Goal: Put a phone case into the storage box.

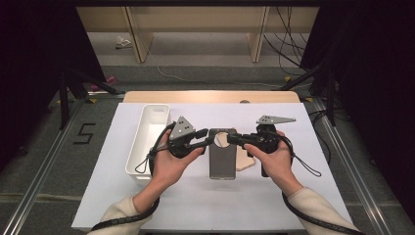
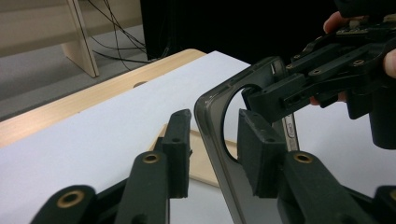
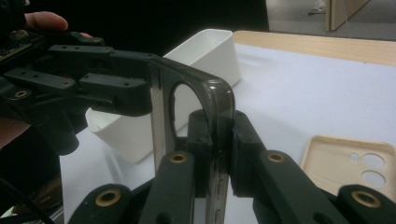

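Worktop (image 1: 147, 205), white sheet over it; white bin (image 1: 147, 139) at left, beige case (image 3: 348, 161) lying flat to the right of centre. Grey case (image 1: 222, 159) held up between both grippers over the middle of the worktop, camera cutout at the top. Right gripper (image 3: 218, 128) is clamped on the grey case's top edge; left gripper (image 2: 215, 135) straddles its other edge, one pad at the cutout, the other not touching.
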`<move>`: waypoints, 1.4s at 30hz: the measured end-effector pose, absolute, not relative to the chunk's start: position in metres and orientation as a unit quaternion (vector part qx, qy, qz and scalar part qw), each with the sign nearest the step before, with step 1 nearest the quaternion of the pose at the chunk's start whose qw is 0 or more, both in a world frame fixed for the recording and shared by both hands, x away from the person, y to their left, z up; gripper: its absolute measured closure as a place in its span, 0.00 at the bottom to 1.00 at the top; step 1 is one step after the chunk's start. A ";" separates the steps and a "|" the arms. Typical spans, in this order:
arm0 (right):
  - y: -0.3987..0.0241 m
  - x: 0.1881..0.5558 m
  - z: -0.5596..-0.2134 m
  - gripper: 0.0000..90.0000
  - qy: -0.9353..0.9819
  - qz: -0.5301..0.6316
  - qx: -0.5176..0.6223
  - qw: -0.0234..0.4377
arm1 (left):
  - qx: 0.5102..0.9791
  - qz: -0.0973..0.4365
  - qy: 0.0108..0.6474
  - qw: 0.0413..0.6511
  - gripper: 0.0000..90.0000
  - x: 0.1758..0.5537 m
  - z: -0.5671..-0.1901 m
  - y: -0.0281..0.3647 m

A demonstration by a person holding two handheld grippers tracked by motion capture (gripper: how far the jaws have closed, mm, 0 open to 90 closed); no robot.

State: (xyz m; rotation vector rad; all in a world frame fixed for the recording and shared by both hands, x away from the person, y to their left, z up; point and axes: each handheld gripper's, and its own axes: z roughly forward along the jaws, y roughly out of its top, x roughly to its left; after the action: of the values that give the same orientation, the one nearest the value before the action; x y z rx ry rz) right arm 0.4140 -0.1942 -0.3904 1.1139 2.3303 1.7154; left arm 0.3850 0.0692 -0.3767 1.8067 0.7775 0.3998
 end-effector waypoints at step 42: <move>-0.184 0.410 -0.385 0.53 0.778 0.540 0.318 0.055 | 0.733 0.219 0.358 0.536 0.94 0.381 -0.372 0.078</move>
State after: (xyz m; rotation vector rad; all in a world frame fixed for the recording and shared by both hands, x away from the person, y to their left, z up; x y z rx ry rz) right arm 0.4103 -0.1843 -0.3855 0.9662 2.3613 1.6391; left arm 0.3808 0.0783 -0.3723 1.7445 0.8513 0.5213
